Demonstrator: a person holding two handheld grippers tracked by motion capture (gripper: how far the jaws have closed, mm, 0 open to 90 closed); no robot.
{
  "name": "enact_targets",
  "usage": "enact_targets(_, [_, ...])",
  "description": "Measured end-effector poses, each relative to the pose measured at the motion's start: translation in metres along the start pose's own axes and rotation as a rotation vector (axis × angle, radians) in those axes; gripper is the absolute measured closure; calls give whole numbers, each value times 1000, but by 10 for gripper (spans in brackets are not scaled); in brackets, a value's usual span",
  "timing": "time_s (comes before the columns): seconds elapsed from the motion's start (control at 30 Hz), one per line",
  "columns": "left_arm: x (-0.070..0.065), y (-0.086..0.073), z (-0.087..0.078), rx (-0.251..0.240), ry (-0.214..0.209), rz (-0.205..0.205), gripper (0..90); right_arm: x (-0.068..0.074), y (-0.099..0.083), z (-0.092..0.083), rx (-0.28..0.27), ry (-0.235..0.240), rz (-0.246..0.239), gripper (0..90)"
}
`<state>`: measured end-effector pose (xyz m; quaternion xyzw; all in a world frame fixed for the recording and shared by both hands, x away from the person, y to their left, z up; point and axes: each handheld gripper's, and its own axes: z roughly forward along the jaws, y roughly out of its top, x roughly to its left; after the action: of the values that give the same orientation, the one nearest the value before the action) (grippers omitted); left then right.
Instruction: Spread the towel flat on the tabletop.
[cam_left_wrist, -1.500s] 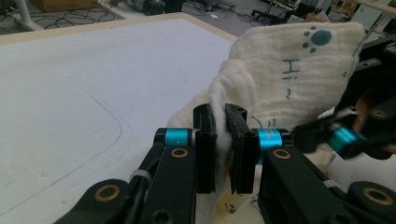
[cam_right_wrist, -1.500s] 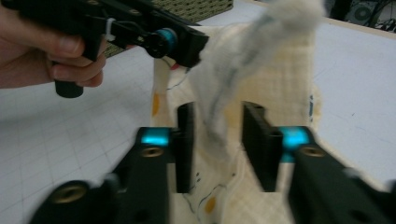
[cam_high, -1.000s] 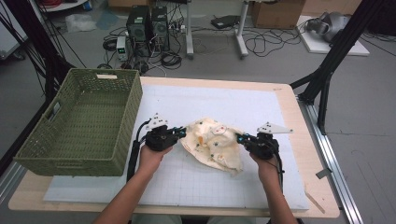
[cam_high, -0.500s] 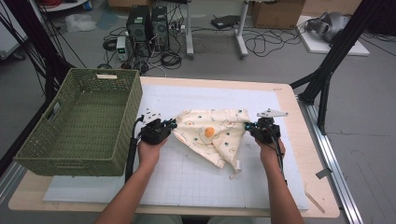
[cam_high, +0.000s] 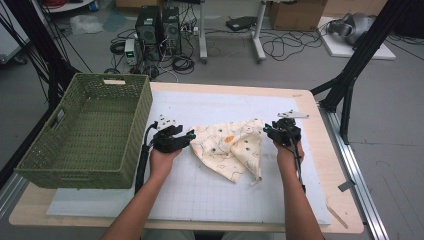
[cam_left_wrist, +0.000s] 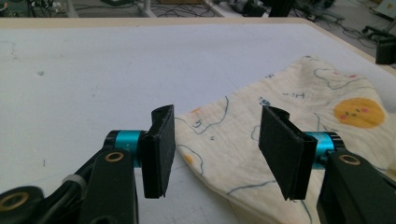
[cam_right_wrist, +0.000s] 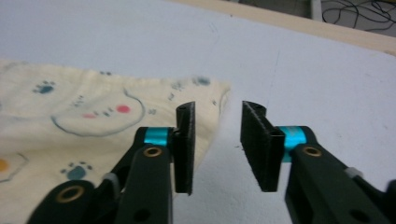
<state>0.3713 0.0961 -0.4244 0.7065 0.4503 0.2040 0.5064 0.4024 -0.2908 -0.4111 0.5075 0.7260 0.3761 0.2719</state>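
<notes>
A cream cloth (cam_high: 230, 149) printed with blue outlines, paw marks and an orange spot lies crumpled near the middle of the worktop (cam_high: 330, 220), on the white gridded mat (cam_high: 210, 195) that covers most of it. The cloth's upper edge runs roughly level between the two grippers, and a folded flap trails down toward the near edge of the worktop.

The left gripper (cam_high: 189, 136) sits at the cloth's left corner, held in the person's left hand (cam_high: 162, 159). In the left gripper view its jaws stand wide apart, with the cloth's edge (cam_left_wrist: 243, 140) lying flat on the mat between and beyond them, gripped by neither pad.

The right gripper (cam_high: 268, 131) sits at the cloth's right corner, held by the right hand (cam_high: 286, 152). In the right gripper view its jaws are parted too; the cloth's corner (cam_right_wrist: 205, 100) lies just behind the left pad and the gap between the pads shows bare mat.

A green woven basket (cam_high: 87, 132) stands along the left edge of the worktop, just beside the left gripper, its inside bare.
</notes>
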Motion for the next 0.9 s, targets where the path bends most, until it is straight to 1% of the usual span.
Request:
enact_targets(0.03, [-3,0,-3,0,-13,27,457,-1,-1,-5,-17,4,10,596])
enact_targets(0.07, [-4,0,-5,3,-28,42,457,-2,-2,-10,-21,22,24,555])
enact_targets(0.1, [-8,-1,-8,8,-52,61,456,-2,-3,-13,-21,43,43,524])
enact_targets(0.13, [-9,-2,-9,11,-66,72,456,-2,-3,-18,-35,83,65,506])
enact_targets(0.2, [-14,-4,-12,21,-107,87,454,4,-6,-27,-84,114,64,486])
enact_targets(0.23, [-18,-5,-14,21,-129,91,450,8,-8,-32,-93,120,59,463])
enact_targets(0.27, [-21,-7,-15,28,-148,99,451,12,-10,-38,-102,139,49,457])
enact_targets(0.3, [-24,-9,-15,34,-164,104,450,16,-11,-42,-103,148,30,443])
enact_targets(0.33, [-26,-10,-15,46,-175,107,445,19,-13,-46,-105,146,3,425])
enact_targets(0.43, [-36,-14,-12,91,-231,113,399,28,-21,-58,-105,135,-41,382])
enact_targets(0.47, [-39,-15,-12,95,-242,114,396,31,-25,-62,-112,139,-59,366])
enact_targets(0.53, [-47,-17,-10,99,-260,125,387,34,-31,-68,-117,154,-79,357])
enact_targets(0.6, [-53,-19,-8,119,-269,148,375,37,-35,-72,-116,149,-100,335])
enact_targets(0.67, [-60,-22,-4,140,-275,175,369,38,-41,-76,-111,150,-104,308])
enact_targets(0.7, [-62,-23,-3,146,-272,181,369,38,-44,-77,-109,164,-95,306])
enact_targets(0.73, [-65,-24,-1,147,-278,180,367,38,-47,-79,-106,172,-85,306])
enact_targets(0.77, [-67,-24,0,150,-292,170,364,38,-50,-80,-102,174,-88,305])
enact_targets(0.8, [-70,-25,1,155,-306,168,363,38,-52,-82,-93,175,-90,304])
enact_targets(0.83, [-74,-26,3,162,-315,172,362,37,-56,-84,-91,180,-87,298])
enact_targets(0.9, [-82,-28,6,188,-331,202,361,35,-59,-86,-92,186,-75,293])
